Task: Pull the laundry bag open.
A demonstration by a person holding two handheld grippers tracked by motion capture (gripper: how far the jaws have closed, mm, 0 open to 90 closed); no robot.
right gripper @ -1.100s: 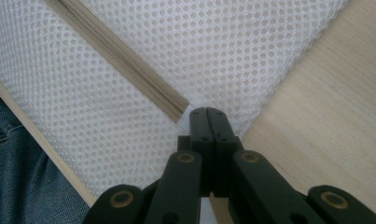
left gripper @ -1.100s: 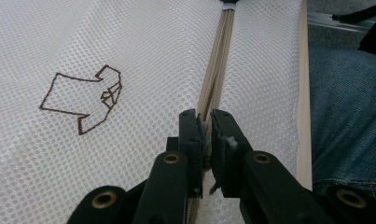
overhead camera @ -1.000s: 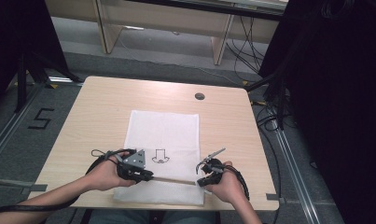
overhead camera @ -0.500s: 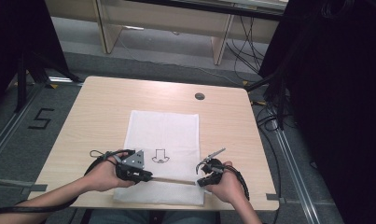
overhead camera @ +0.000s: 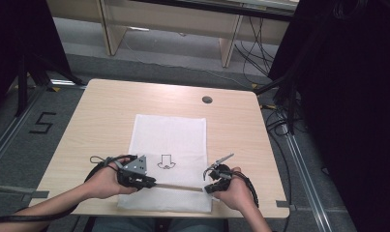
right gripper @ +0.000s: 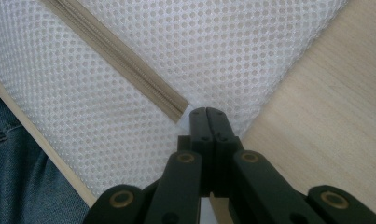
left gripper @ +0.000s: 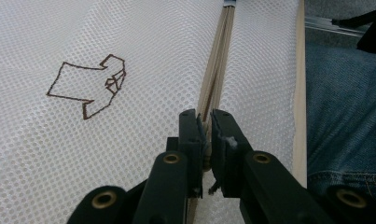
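Pale wooden table [overhead camera: 110, 116] under white mesh bag [overhead camera: 169, 133], grey floor [overhead camera: 18, 140] around

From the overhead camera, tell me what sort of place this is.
Probably a lab or recording workspace, not a home: a bare wooden table on grey carpet, loose cables trailing across the floor behind it, and a taped number 5 marking the floor beside it.

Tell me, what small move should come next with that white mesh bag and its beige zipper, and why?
Probably the left gripper should draw slowly along the beige zipper toward the right gripper. The left jaws are clamped at the zipper's line, perhaps on its slider, while the right jaws pinch the white mesh bag at the zipper's other end, steadying it on the wooden table.
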